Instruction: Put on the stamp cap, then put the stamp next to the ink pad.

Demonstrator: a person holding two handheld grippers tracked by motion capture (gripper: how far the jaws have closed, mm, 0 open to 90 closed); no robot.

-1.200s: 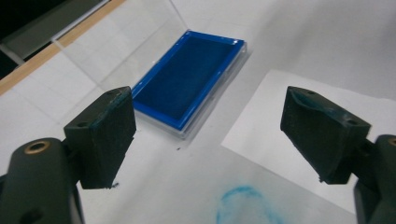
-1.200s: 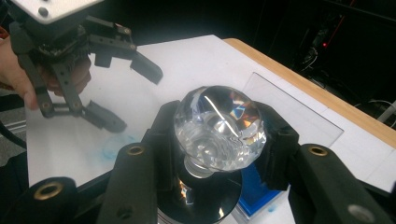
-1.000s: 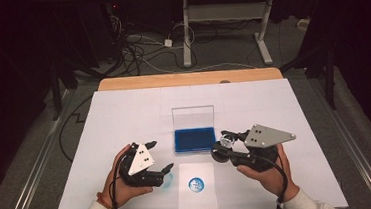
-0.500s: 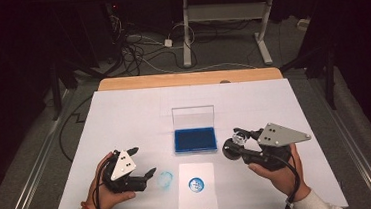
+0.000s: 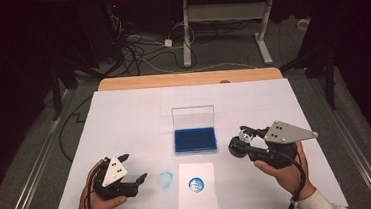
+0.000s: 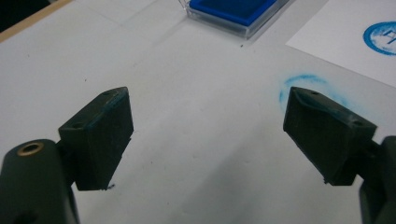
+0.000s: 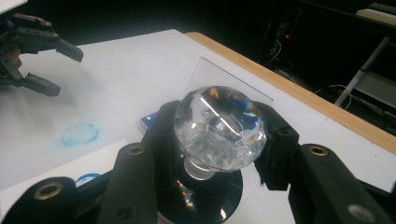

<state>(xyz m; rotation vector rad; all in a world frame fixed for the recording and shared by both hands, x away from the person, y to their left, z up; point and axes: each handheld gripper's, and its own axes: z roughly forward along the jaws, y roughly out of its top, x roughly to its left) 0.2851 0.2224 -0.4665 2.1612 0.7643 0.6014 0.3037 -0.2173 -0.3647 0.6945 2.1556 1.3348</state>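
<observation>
A: Nearest the person, what is in hand?

B: Stamping. A paper sheet (image 5: 196, 188) at the near edge of the surface (image 5: 124, 119) already carries a round blue print (image 5: 196, 185), and just left of it a fainter blue ring (image 5: 165, 179) sits straight on the surface.

A: And the left hand-held gripper (image 5: 131, 176)?

B: Its jaws stand wide apart with nothing between them, low over the surface beside that faint ring; the ring peeks out past one pad (image 6: 327, 133) in the left gripper view.

A: The stamp itself?

B: The right hand-held gripper (image 7: 219, 135) is clamped on the clear faceted knob (image 7: 219, 128) of the stamp (image 5: 238, 145), held off the surface just right of the blue ink pad (image 5: 194, 140), whose clear lid (image 5: 193, 117) stands upright behind it. Farther back only the wooden edge and cables on the floor.

A: Next move?

B: I'd judge either a fresh press into the ink or setting the stamp down; either needs the black base brought down flat.

A: What changed from a second ago?

B: The left hand has drawn back from the sheet toward the near left, uncovering the ring. The right hand has shifted slightly rightward, grip unchanged
</observation>
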